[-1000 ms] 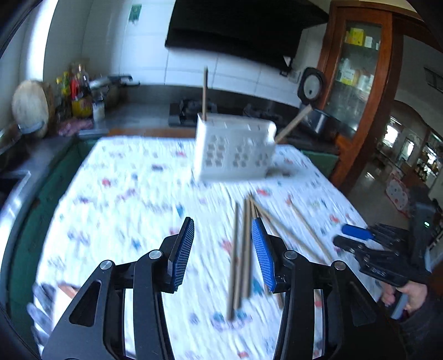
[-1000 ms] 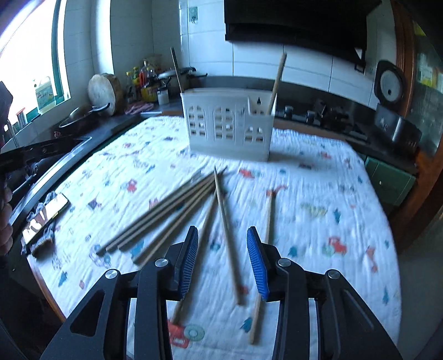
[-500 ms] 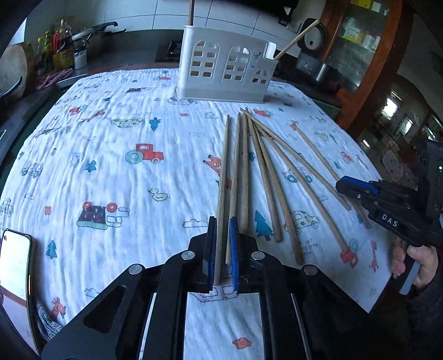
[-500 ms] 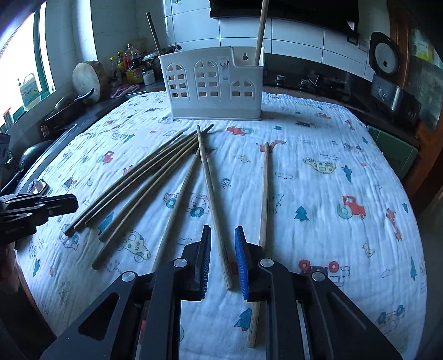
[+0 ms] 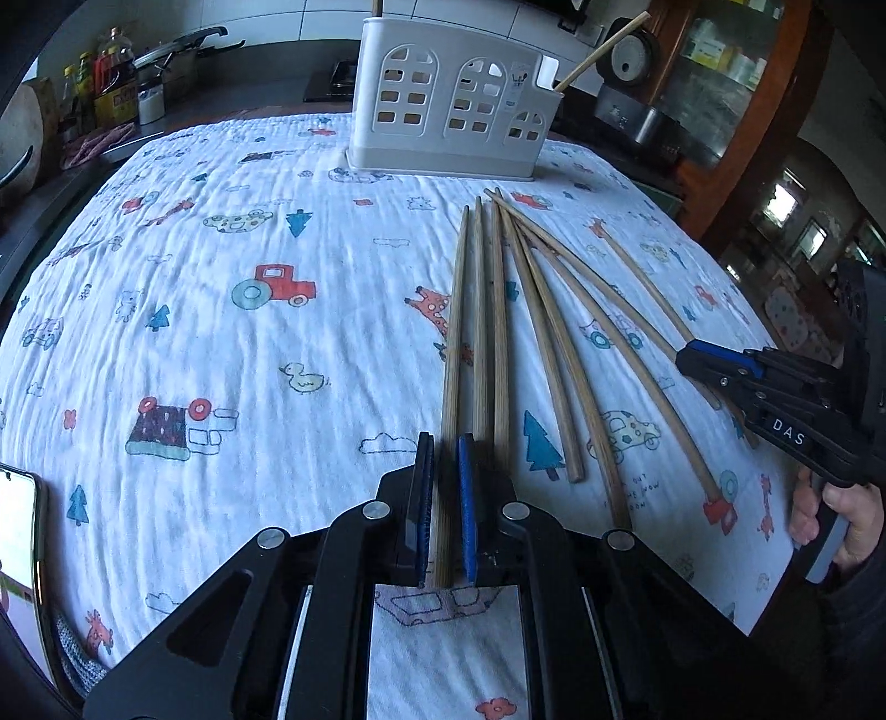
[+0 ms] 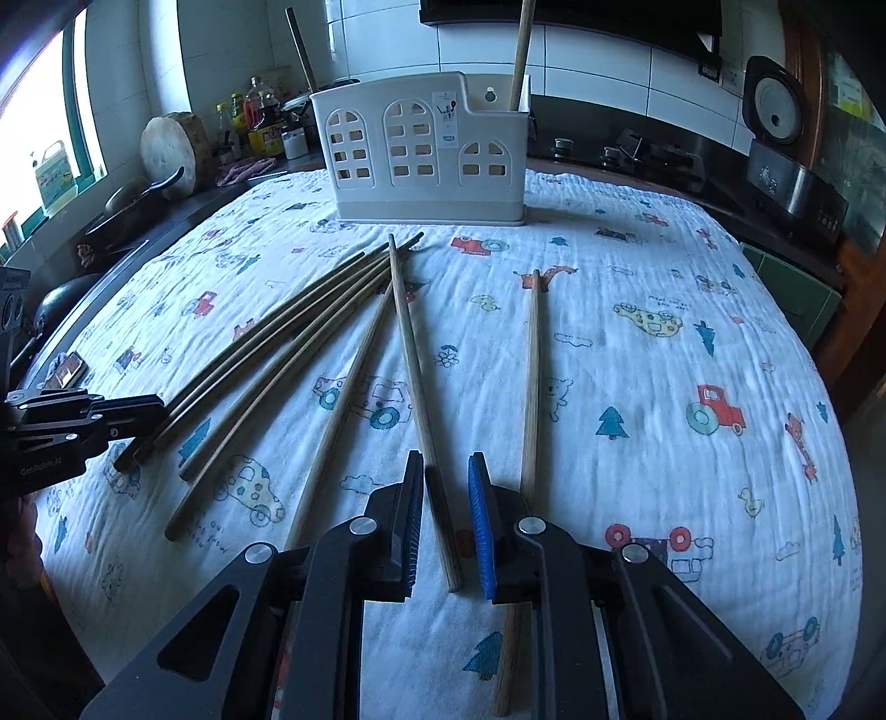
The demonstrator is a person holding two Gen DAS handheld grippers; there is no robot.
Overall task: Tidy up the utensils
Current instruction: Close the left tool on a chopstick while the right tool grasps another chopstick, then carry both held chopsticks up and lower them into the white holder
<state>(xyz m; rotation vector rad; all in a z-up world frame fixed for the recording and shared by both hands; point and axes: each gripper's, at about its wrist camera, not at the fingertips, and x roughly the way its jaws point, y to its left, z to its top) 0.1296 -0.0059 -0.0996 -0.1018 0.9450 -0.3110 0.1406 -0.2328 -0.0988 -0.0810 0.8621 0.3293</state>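
Several wooden chopsticks lie fanned on the cartoon-print cloth (image 5: 221, 343). My left gripper (image 5: 444, 443) is down at the cloth, shut on the near end of the leftmost chopstick (image 5: 457, 310). My right gripper (image 6: 446, 459) straddles the near end of another chopstick (image 6: 412, 354); its jaws are narrow, but cloth shows between the stick and the right pad. Behind them stands the white utensil caddy (image 5: 443, 111) (image 6: 426, 160) with a chopstick (image 6: 520, 50) upright in its end slot. The right gripper (image 5: 714, 360) shows at the right of the left wrist view. The left gripper (image 6: 149, 404) shows at the left of the right wrist view.
A phone (image 5: 16, 526) lies at the table's near left corner. Bottles (image 6: 260, 122), a round wooden board (image 6: 169, 147) and pans line the counter on the left. A rice cooker (image 6: 775, 111) and stove (image 6: 637, 152) sit behind. One chopstick (image 6: 531, 376) lies apart to the right.
Both grippers have dropped toward the cloth. The left jaws have closed onto a chopstick, and the right jaws have narrowed around another one.
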